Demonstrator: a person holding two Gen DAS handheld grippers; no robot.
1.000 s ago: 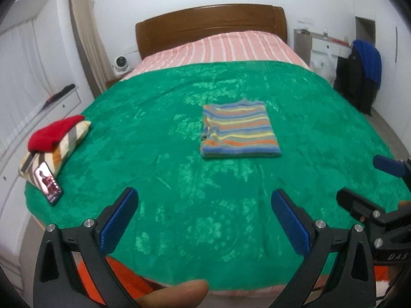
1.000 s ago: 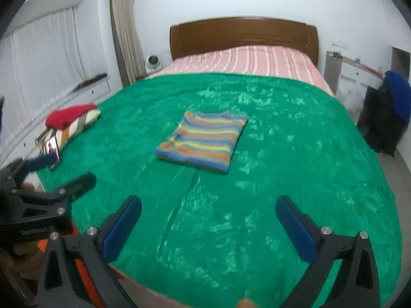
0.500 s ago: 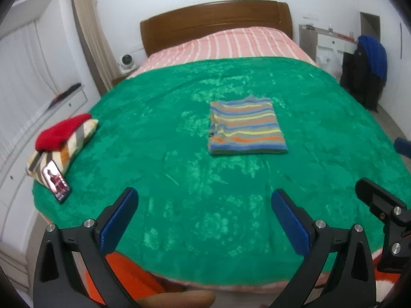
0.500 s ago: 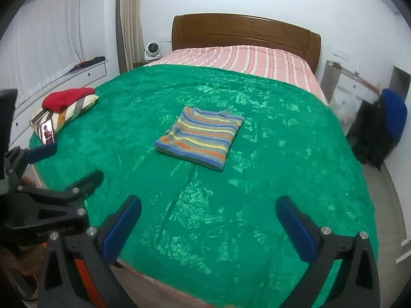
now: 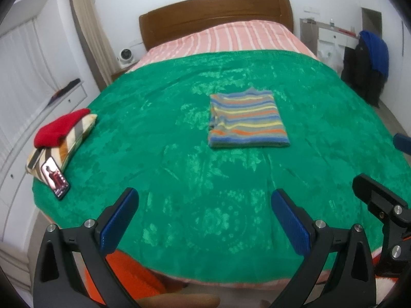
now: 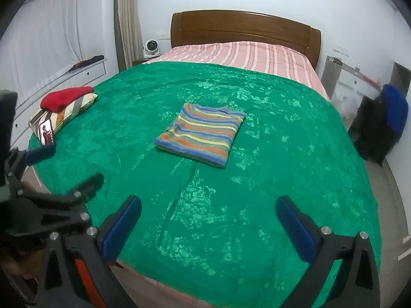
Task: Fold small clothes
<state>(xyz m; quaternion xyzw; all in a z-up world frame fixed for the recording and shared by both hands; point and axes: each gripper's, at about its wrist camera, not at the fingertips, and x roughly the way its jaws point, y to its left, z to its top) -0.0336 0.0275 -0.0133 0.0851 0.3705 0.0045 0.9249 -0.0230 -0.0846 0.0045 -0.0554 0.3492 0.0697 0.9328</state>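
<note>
— Two grippers, both near the foot of the bed: what are they doing?
— Left gripper [image 5: 203, 220] has its blue-padded fingers [image 5: 118, 220] spread wide with nothing between them, hovering over the near edge of the shiny green velvet bedspread [image 5: 179, 154]. Right gripper [image 6: 208, 225] is spread just as wide and also holds nothing.
— And the garment?
— A folded knit top with blue, orange, yellow and grey stripes [image 5: 246, 120] lies flat as a neat rectangle near the middle of the bedspread, well apart from both grippers. In the right wrist view it sits at a slant [image 6: 203, 133].
— Anything at the side?
— On the left edge, a striped cushion [image 5: 74, 141] with a folded red cloth [image 5: 61, 128] on top and a phone with a lit screen [image 5: 55, 178] leaning against its near end.
— Further back?
— Pink striped bedding [image 5: 231, 38], then the brown wooden headboard [image 5: 215, 12]; a small white fan [image 6: 151, 47] stands beside it.
</note>
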